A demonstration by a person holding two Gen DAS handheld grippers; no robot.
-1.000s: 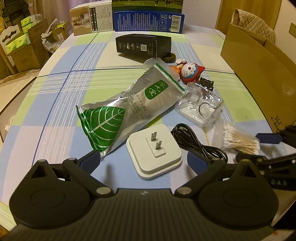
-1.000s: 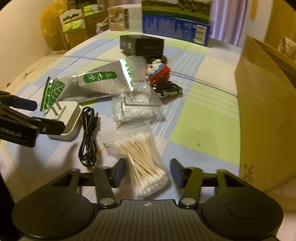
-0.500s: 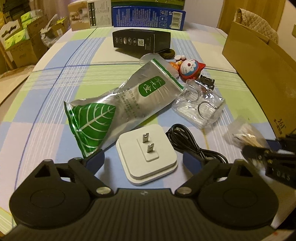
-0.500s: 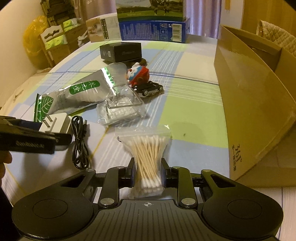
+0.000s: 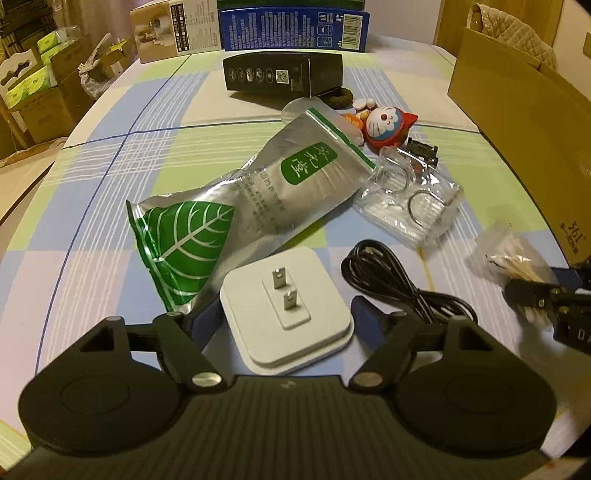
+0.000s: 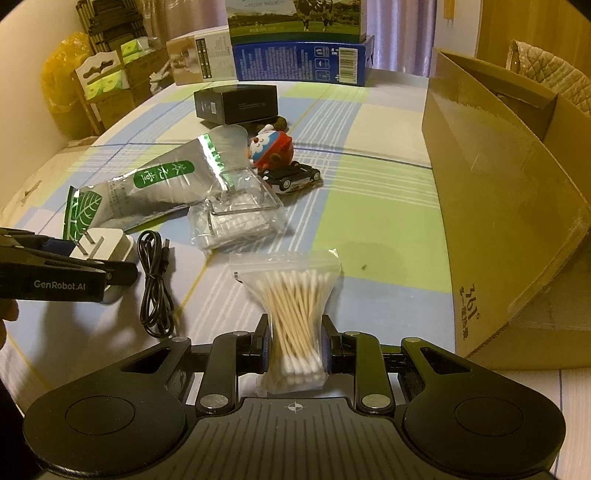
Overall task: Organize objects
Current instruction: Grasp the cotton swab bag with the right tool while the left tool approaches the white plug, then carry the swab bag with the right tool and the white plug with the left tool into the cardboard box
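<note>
Left wrist view looks across a table [image 5: 110, 177] covered in a pastel checked cloth, blue, green and cream squares with thin stripes. Room's pretty cluttered: cartons of green tissue packs [image 5: 33, 85] stacked on the floor off to the left, and a blue box [image 5: 293, 27] plus a tan box [image 5: 173, 31] at the far end of the table. A big open cardboard box [image 5: 517, 122] sits along the right edge.

The left gripper [image 5: 286, 317] is spread wide with a white plug adapter [image 5: 286, 310] lying prongs-up between its fingers, not pinched. A silver pouch with a green leaf [image 5: 236, 218] lies just beyond it, its leaf end right by the left finger. A coiled black cable [image 5: 391, 280] sits just right of the adapter, then a clear plastic packet [image 5: 410, 199], a Doraemon toy [image 5: 388, 123] and a black box [image 5: 282, 74] further back.

What the right wrist view adds: the right gripper [image 6: 294, 349] is clamped on a zip bag of cotton swabs [image 6: 293, 314], squeezing it at the middle so the sticks fan out above, lifted a bit off the cloth near the cardboard box. From the left camera that bag is just a blurry smudge at the far right edge. You also get a small black toy car [image 6: 291, 177] in front of the Doraemon, a milk carton [image 6: 297, 16] on top of the blue box, and a yellow bag [image 6: 61, 85] by the wall, none of which show properly from the left. Left camera is the only one showing the adapter's prongs head-on.
</note>
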